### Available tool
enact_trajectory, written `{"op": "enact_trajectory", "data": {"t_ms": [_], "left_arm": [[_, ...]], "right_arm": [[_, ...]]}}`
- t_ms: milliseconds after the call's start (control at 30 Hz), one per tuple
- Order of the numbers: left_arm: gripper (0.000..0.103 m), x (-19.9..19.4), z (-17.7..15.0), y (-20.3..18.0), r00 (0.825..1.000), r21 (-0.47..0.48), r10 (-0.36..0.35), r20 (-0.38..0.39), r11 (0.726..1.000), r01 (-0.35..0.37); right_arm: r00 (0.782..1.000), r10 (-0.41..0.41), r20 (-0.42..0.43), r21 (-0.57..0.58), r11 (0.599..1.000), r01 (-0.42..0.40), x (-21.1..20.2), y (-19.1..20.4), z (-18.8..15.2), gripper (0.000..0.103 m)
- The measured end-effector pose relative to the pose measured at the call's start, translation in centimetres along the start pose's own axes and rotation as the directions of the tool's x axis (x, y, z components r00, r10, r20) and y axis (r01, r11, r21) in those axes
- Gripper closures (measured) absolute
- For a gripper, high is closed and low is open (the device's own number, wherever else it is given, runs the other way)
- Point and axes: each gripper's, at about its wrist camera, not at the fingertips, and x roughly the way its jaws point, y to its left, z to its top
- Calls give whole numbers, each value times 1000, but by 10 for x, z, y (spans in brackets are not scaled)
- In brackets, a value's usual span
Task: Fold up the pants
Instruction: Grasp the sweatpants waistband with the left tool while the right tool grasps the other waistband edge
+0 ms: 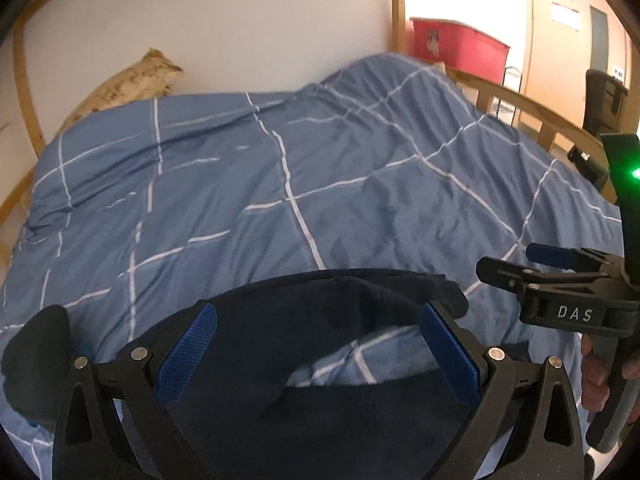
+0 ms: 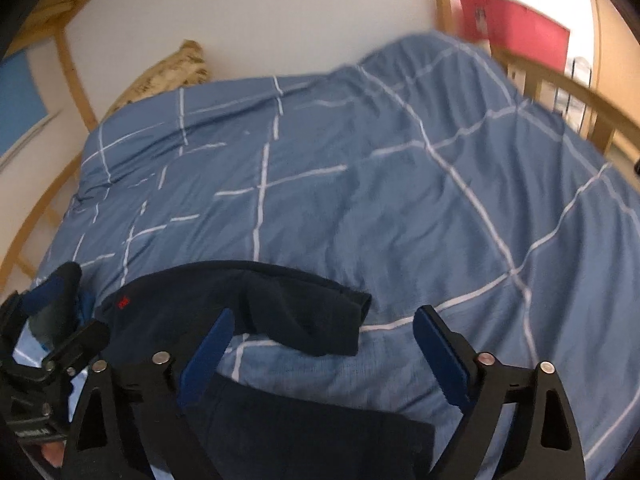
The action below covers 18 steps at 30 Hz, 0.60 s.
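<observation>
**Pants lie just under both grippers on the bed**

Pants sit bunched on the blue duvet, long axis running left to right. The left gripper hangs spread directly over them, pinching nothing. The right gripper, also spread and empty, hangs past their right-hand end, so the left is nearer.

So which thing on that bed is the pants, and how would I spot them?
Start at the bed's blue duvet with white grid lines. At its near edge lie the pants, a dark navy bundle with a tiny red logo. Nothing else on the duvet is that dark; the pillow is tan.
</observation>
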Motion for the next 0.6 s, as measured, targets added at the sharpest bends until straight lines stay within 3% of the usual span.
{"op": "enact_trajectory", "data": {"t_ms": [167, 367, 600], "left_arm": [[1, 31, 11, -7, 999, 9, -2, -44, 1000, 3], [0, 60, 18, -20, 997, 61, 18, -73, 998, -14], [0, 89, 25, -28, 993, 72, 12, -118, 997, -4]], "right_arm": [[996, 10, -90, 53, 999, -6, 39, -14, 10, 24], [977, 88, -192, 206, 977, -47, 90, -44, 8, 45], [966, 133, -223, 288, 955, -65, 121, -57, 3, 55]]}}
